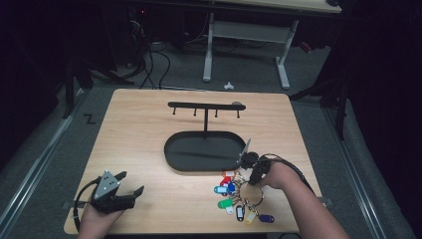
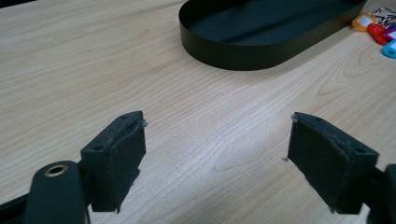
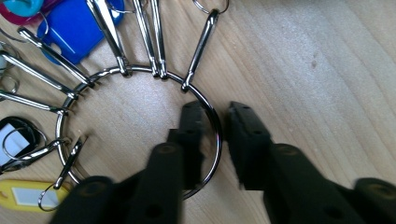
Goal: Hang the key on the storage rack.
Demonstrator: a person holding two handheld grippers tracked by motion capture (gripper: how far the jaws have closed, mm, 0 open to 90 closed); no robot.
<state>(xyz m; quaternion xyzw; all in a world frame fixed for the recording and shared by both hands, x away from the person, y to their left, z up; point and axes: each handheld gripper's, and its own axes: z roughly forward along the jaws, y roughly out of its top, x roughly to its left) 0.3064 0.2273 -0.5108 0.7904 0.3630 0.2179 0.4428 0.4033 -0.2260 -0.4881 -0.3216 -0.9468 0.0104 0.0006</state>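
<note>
The right claw [image 3: 217, 126] points down at the bench [image 1: 149, 149], its jaws nearly closed astride the wire of the key ring [image 3: 217, 140]; whether the pads actually pinch it, I cannot tell. The ring lies flat on the bench just in front of the black tray [image 1: 199, 154], with metal clips and coloured tags [image 1: 234, 199] fanned around it. The left claw [image 2: 215, 154] rests released, jaws wide, near the bench's front left corner, well apart from the ring.
</note>
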